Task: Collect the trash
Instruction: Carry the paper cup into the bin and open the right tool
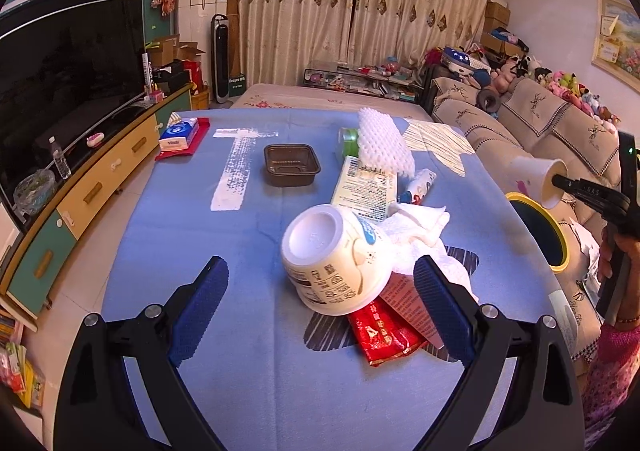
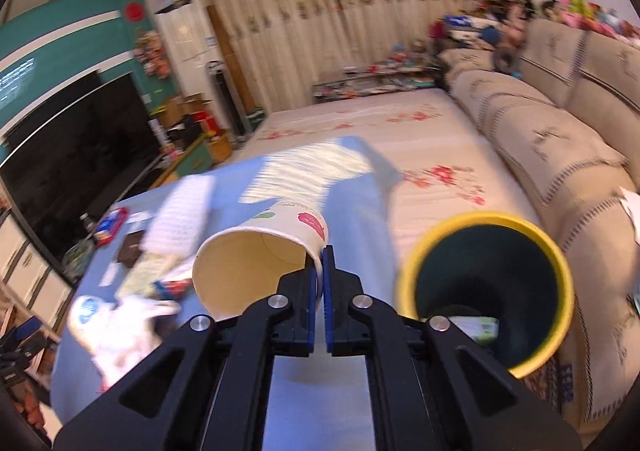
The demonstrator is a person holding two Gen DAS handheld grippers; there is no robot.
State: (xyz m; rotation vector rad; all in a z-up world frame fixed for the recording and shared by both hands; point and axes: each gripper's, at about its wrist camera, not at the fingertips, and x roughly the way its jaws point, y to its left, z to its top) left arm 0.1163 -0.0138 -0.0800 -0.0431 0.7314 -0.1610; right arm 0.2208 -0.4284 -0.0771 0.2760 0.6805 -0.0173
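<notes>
My left gripper (image 1: 320,291) is open over the blue table, its jaws on either side of an overturned white paper bowl (image 1: 332,263) that lies on a red wrapper (image 1: 384,335) and crumpled white tissue (image 1: 420,231). My right gripper (image 2: 322,263) is shut on the rim of a paper cup (image 2: 256,255), held in the air on its side, just left of the yellow-rimmed dark bin (image 2: 492,291). The cup (image 1: 536,179) and bin (image 1: 540,235) also show at the right of the left wrist view. Some trash lies inside the bin.
On the blue table (image 1: 160,251) lie a dark plastic tray (image 1: 292,165), a yellow-green carton (image 1: 366,187), white foam netting (image 1: 384,143), a green cup (image 1: 348,139), a small tube (image 1: 418,185) and a tissue pack (image 1: 180,133). A sofa (image 1: 540,123) runs along the right, a TV cabinet (image 1: 80,191) along the left.
</notes>
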